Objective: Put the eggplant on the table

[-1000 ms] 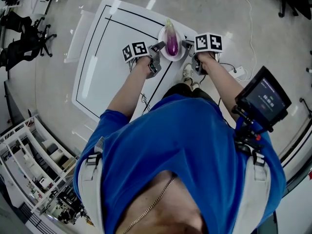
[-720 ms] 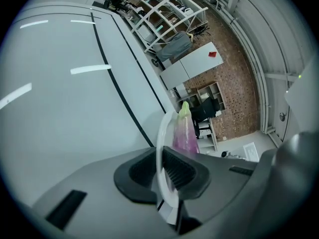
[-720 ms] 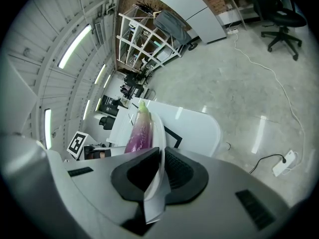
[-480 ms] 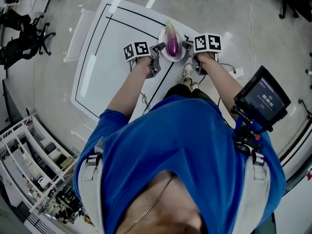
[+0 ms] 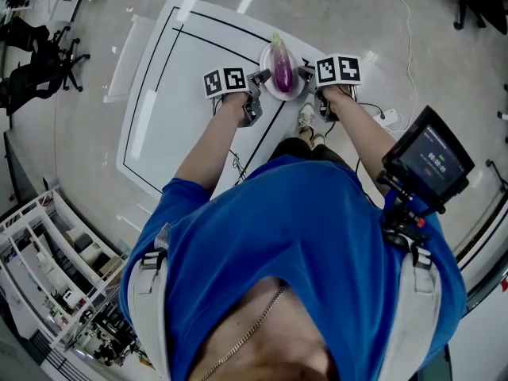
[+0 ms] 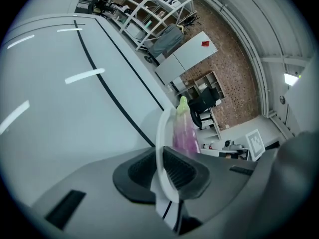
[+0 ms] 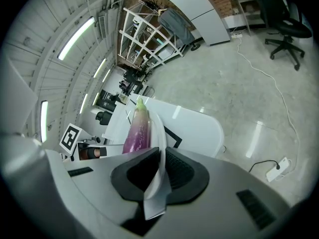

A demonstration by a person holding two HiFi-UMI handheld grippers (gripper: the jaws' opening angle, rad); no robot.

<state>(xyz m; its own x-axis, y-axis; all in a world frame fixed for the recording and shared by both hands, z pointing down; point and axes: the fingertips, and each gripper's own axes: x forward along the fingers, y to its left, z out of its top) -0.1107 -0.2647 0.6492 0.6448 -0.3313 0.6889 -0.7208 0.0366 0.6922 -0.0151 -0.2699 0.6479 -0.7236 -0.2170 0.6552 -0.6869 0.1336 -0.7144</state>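
- The floor (image 5: 373, 14) was the biggest thing I saw: pale, glossy, with a thin cable trailing over it on the right.
- The table (image 5: 190, 86) was white, with black lines ruled inside its edge and a rounded far corner.
- The person (image 5: 302, 244) in a blue shirt filled the lower half of the head view, both forearms stretched toward the table's near right edge.
- A white rack (image 5: 48, 252) stood at the lower left, and a small lit screen (image 5: 429, 161) sat by the person's right shoulder.
- My left gripper (image 5: 259, 76) was clamped on the left rim of the plate (image 5: 287, 95). In its own view both dark pads pressed the thin white rim edge-on.
- My right gripper (image 5: 305, 73) gripped the opposite rim the same way, its jaws closed tight on the plate.
- The plate was held between the two grippers, over the table's near right edge. I could not tell whether it touched the top.
- The eggplant (image 5: 281, 66) lay lengthwise on the plate, purple, its green stem end pointing away from the person. It was not on the table itself.
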